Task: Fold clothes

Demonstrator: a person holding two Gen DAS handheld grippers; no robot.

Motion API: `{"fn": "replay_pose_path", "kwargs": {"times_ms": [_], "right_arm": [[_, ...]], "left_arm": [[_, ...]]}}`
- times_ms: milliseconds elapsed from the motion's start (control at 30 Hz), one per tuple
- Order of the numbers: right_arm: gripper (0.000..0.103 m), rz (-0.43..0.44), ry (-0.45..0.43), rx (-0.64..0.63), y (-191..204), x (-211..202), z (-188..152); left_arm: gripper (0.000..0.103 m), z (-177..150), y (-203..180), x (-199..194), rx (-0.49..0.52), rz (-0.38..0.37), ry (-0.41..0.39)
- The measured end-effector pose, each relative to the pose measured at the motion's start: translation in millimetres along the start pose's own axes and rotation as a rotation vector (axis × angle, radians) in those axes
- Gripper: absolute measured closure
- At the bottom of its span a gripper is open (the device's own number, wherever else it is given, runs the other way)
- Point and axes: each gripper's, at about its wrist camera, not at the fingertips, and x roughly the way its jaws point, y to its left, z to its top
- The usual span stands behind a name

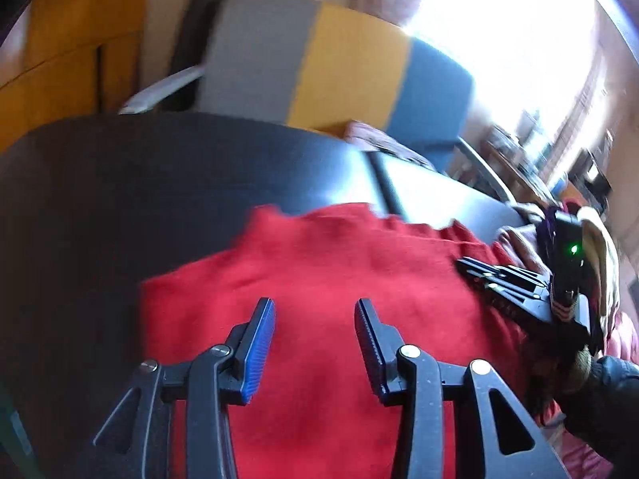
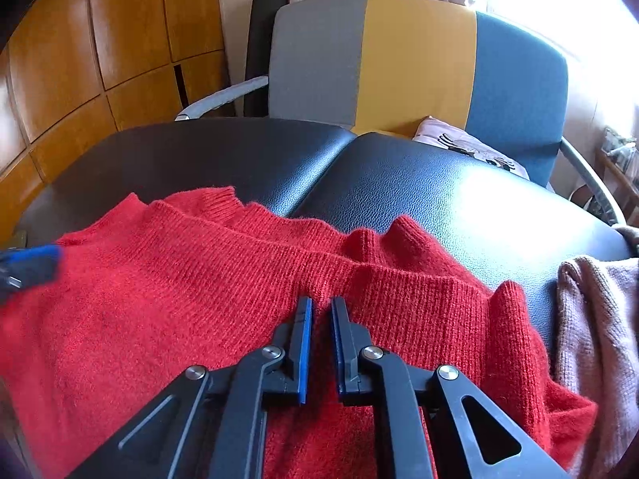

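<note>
Lay spread across the black leather table (image 2: 459, 183), a red knitted sweater (image 2: 199, 279), ribbed collar toward twelve o'clock and touching the seam between the two padded halves. Hovered over the sweater's near part, the left gripper (image 1: 315, 315), blue-padded fingers (image 1: 259, 351) standing apart with only red knit visible in the gap, nothing pinched; view smeared by motion blur. Sat low over the knit at about three o'clock of that view, the right gripper (image 2: 318, 311), gripped by a gloved hand (image 1: 599, 263). Stood nearly together, its fingers (image 2: 303, 347), a narrow slit left between the blue pads; could not tell whether any fold of wool was caught there. Showed at nine o'clock of the right wrist view, a blurred blue tip of the left gripper. Lay at the table's three o'clock edge, just beside the sweater, a dusty-pink knitted garment (image 2: 591, 339). Stood beyond the table at twelve o'clock, a grey, yellow and blue armchair (image 2: 419, 60) with a pale pink printed garment (image 2: 467, 147) on its seat; at ten o'clock, wooden cabinet doors (image 2: 100, 48).
</note>
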Motion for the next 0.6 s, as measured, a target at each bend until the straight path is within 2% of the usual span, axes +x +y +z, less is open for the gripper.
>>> {"fn": "replay_pose_path", "kwargs": {"times_ms": [100, 233, 333, 367, 433, 533, 600], "right_arm": [[0.092, 0.003, 0.0, 0.004, 0, 0, -1], [0.092, -0.001, 0.001, 0.001, 1, 1, -1], [0.092, -0.002, 0.002, 0.0, 1, 1, -1], [0.092, -0.001, 0.002, 0.001, 1, 0, -1], [0.092, 0.002, 0.002, 0.004, 0, 0, -1], [0.092, 0.016, 0.003, 0.016, -2, 1, 0], [0.092, 0.023, 0.004, 0.021, -4, 1, 0]], "left_arm": [[0.061, -8, 38, -23, -0.071, -0.056, 0.036], [0.061, -11, 66, -22, -0.138, -0.111, 0.086], [0.059, -11, 77, -6, -0.149, -0.07, 0.128], [0.058, -10, 80, 0, -0.161, -0.082, 0.143], [0.053, -11, 87, 9, -0.187, -0.122, 0.165], [0.05, -11, 94, 20, -0.217, -0.18, 0.193], [0.05, -11, 104, 25, -0.27, -0.249, 0.185]]}}
